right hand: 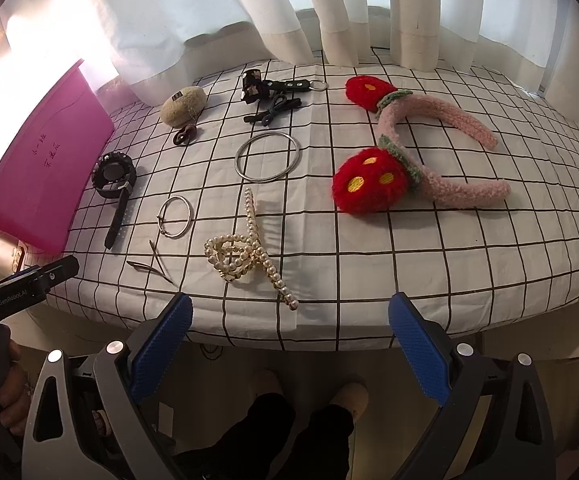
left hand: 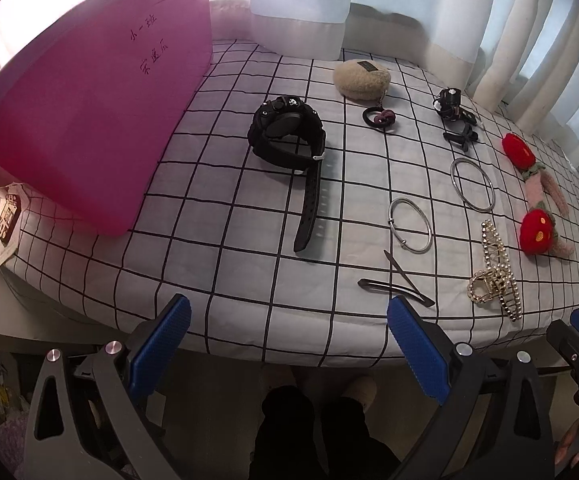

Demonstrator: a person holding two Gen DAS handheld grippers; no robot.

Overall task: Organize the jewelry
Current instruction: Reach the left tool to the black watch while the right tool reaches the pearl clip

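White cloth with a black grid [left hand: 249, 216] covered the table, and the jewelry lay spread across it, none of it touched by either tool. Both grippers hung just off the near edge of the table, above the person's dark trousers and pale slippers. The left gripper [left hand: 289, 344] had its blue-padded jaws spread wide with nothing between them; the right gripper [right hand: 289, 344] was likewise released and empty.

On the left side a pink plastic lid [left hand: 89, 120] (with handwriting on it) leaned up from the cloth. Just right of it rested a black watch [left hand: 289, 136], its strap trailing toward the near edge. Farther back sat a beige fuzzy pouch [left hand: 363, 76] with a dark hair tie [left hand: 377, 118] just in front of it, and to the right of those a black keychain [left hand: 451, 104] and a black bow clip [left hand: 462, 138].

Two silver bangles lay apart in the middle: the larger bangle [right hand: 267, 156] farther back, the smaller bangle [right hand: 175, 216] nearer and to its left. A thin dark hair clip [left hand: 395, 286] lay close to the near edge, just beyond the left gripper's right pad. Right of it was a pearl claw clip [right hand: 249, 256], close ahead of the right gripper. A pink fluffy headband [right hand: 429, 152] with two red plush flowers occupied the right side, well apart from the rest.
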